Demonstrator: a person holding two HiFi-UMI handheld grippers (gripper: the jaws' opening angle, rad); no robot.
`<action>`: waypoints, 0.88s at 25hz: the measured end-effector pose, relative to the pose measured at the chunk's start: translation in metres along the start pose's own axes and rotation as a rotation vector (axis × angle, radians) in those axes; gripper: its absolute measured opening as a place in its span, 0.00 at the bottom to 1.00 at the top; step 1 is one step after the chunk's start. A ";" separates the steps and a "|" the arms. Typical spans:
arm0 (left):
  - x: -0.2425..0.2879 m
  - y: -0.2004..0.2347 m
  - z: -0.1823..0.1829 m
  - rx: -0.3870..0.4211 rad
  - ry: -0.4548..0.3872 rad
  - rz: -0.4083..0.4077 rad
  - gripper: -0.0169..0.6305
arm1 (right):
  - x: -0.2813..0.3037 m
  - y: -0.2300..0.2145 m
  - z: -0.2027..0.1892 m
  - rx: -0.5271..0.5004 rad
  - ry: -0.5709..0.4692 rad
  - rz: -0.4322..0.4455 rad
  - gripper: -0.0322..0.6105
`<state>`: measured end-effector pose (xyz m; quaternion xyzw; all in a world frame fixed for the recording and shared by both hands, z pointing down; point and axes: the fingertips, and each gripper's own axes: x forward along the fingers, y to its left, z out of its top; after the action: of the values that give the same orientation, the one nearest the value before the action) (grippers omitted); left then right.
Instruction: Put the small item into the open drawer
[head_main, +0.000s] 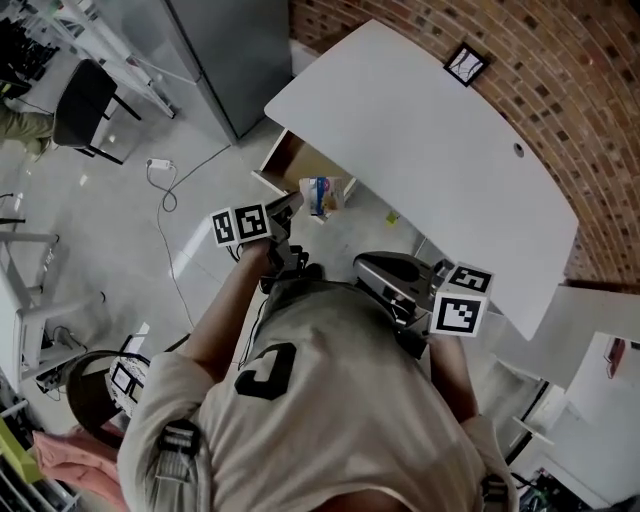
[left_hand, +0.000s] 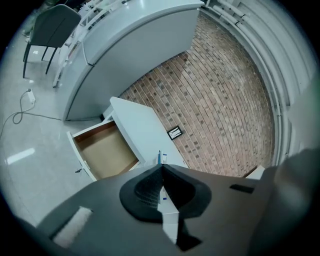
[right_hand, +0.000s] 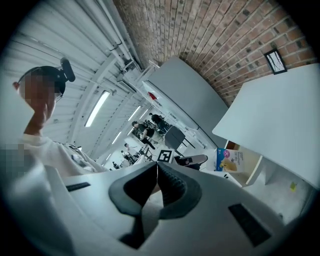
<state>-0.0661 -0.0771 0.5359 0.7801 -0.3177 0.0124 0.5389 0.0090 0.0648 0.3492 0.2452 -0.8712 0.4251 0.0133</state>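
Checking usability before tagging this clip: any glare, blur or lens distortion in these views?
Head view: sharp, soft glare on the floor. Left gripper view: fisheye bows the brick wall, corners dark. Right gripper view: same bowing, ceiling light strips blown bright.

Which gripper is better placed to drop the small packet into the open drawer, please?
Left, it seems. The left gripper is shut on the small packet, close to the open drawer. The right gripper is shut, holds nothing and sits farther from the drawer.
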 end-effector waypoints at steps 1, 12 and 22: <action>-0.011 0.005 0.001 -0.004 -0.012 0.004 0.03 | 0.007 0.006 -0.003 -0.006 0.015 0.008 0.06; -0.059 0.046 0.009 -0.036 -0.062 0.071 0.03 | 0.035 0.011 -0.009 0.007 0.093 0.028 0.06; -0.046 0.049 0.025 -0.031 -0.051 0.147 0.03 | 0.036 -0.010 0.016 0.048 0.097 0.096 0.06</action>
<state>-0.1353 -0.0869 0.5497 0.7464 -0.3878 0.0274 0.5402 -0.0153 0.0322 0.3547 0.1824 -0.8698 0.4576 0.0292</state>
